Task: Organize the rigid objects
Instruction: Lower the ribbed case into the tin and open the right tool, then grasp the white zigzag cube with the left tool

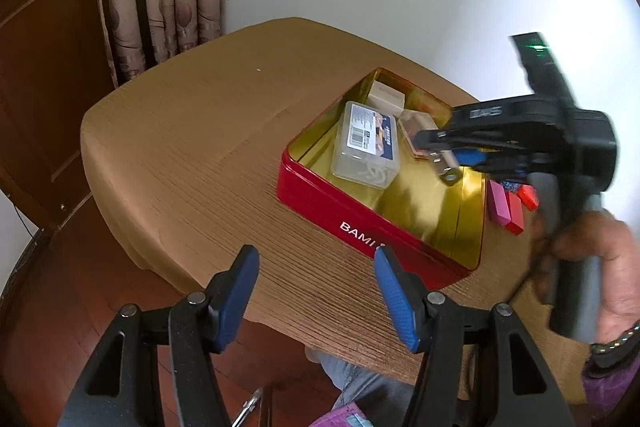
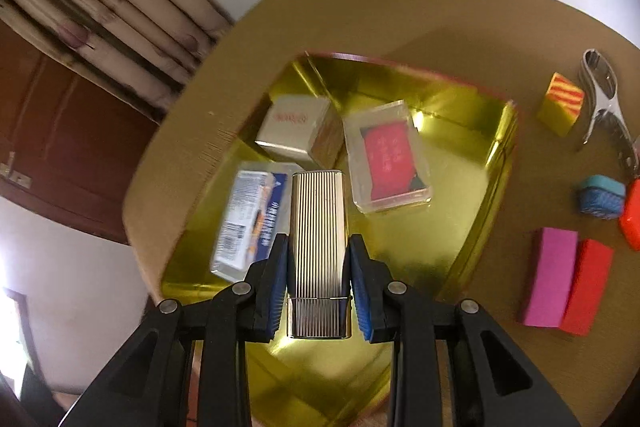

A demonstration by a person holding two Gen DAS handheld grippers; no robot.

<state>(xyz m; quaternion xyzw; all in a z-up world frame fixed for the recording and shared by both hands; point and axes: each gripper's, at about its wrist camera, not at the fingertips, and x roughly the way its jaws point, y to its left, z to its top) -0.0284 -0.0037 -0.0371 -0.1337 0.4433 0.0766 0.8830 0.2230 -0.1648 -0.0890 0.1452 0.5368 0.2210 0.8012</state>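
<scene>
Table: we note a tan, ribbed top carrying the tin and the loose pieces to its right.
Tin: red outside, gold inside, open; we use it as the collecting box.
Already in the tin: we count a labelled clear case, a clear box with a red insert and a pale carton.
Left gripper: we hold it near the tin's front wall, jaws apart, nothing between them.
Right gripper: we have it closed on the ribbed metal case, carried above the tin's interior and not yet set down.
Pink and red blocks: side by side, touching, on the table outside the tin.
Metal clipper: on the table at the far right, outside the tin.
Striped yellow block: just beside the clipper.
Blue-teal piece: touching an orange piece cut off by the frame edge.
Progress, as we judge: three stored, one in hand, at least six waiting.
</scene>
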